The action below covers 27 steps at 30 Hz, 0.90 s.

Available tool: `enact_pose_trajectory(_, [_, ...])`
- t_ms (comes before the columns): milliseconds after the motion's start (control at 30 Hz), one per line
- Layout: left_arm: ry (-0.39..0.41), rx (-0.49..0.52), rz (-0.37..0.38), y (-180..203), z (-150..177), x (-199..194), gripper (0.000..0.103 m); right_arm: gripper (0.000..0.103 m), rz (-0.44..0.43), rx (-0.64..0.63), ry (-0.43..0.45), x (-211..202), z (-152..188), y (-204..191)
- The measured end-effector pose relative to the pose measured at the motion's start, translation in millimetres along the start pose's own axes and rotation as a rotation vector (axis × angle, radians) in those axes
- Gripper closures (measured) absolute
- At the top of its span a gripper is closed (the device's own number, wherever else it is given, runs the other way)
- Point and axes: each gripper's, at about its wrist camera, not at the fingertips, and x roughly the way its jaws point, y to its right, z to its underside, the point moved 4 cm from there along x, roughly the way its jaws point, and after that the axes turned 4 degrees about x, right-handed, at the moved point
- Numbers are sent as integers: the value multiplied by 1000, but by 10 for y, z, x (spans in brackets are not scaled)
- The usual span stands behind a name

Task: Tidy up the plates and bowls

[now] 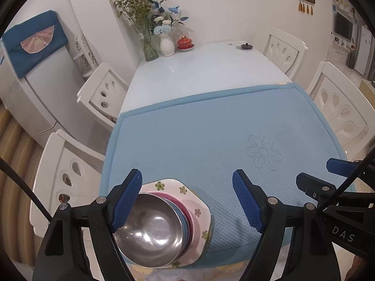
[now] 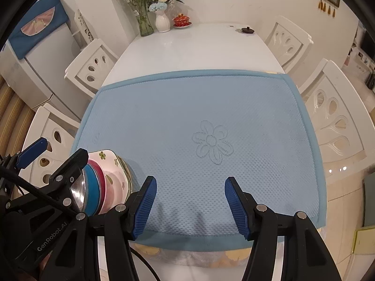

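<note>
A stack stands on the near-left corner of the blue mat: a steel bowl on top, a blue bowl and a pink bowl under it, and a square floral plate at the bottom. My left gripper hovers open above the stack, its left finger over the steel bowl's rim, with no pad pressing on anything. My right gripper is open to the right of the stack, over the mat's near edge, with nothing between its fingers.
At the table's far end stand a glass vase of flowers, a white vase, a red lidded cup and a black lid. White chairs flank both long sides. A fridge stands at the left.
</note>
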Motion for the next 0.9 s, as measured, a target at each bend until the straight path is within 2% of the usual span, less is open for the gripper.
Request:
enact_pose_trajectory(433, [-9, 3, -31, 103, -40, 43, 24, 45, -12, -11, -17, 66, -52, 85])
enact_pose_trajectory(567, [49, -6, -59, 142, -65, 9, 23, 45, -12, -10, -29, 102, -42, 125])
enact_pose_trajectory(900, [46, 6, -56, 325, -145, 24, 23, 45, -8, 1, -38, 144, -47, 327])
